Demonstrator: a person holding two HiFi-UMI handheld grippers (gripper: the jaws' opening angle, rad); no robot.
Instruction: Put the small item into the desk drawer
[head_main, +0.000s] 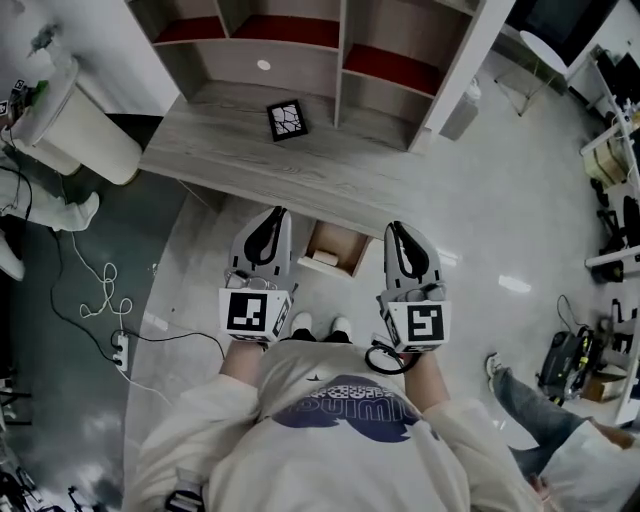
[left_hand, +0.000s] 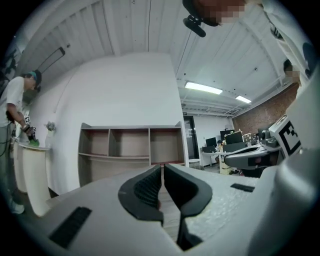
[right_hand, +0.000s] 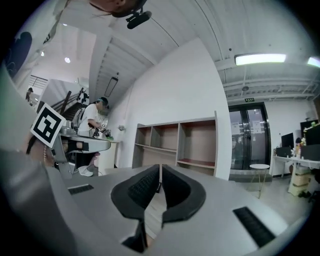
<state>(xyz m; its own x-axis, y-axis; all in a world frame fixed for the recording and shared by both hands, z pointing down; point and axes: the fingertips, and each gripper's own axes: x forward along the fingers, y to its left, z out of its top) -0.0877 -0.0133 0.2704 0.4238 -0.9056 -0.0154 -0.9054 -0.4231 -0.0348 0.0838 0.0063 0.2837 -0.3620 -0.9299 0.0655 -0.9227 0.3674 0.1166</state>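
A small black square item (head_main: 288, 120) with a white pattern lies on the grey wooden desk (head_main: 230, 150), in front of the shelf compartments. Below the desk's front edge a light wooden drawer (head_main: 356, 246) stands pulled out, with a pale thing lying inside it. My left gripper (head_main: 277, 214) hangs just left of the drawer and my right gripper (head_main: 394, 228) just right of it, both near the desk edge. In the left gripper view the left gripper (left_hand: 163, 168) has its dark pads together with nothing between them. The right gripper (right_hand: 160, 168) looks the same in its own view.
A shelf unit (head_main: 340, 40) rises at the back of the desk. A white round stand (head_main: 70, 125) is at the left, with a person (left_hand: 15, 115) beside it. Cables and a power strip (head_main: 118, 345) lie on the floor at the left. Another person's leg (head_main: 525, 395) is at the right.
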